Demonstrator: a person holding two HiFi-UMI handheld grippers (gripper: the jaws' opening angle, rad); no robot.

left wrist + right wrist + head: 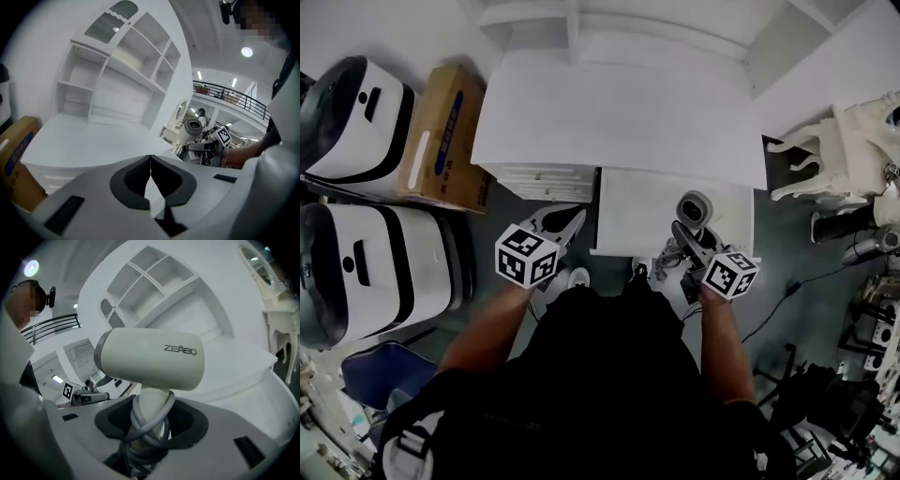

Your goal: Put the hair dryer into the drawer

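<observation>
Head view: drawer point(633, 211) under the desk point(619, 112) is already pulled out. Right gripper point(682, 234) is clamped on the hair dryer point(695, 207) by its handle point(152, 399). The cord point(140, 425) is wound round it, and the jaws stand wide because the handle fills them. Dryer sits over the drawer's right end; can't tell if it touches the bottom. Left gripper point(570, 218) is just beside the drawer's left edge, jaws together, nothing in them. Still to do, I'd say: lower, release, maybe push the drawer shut.
</observation>
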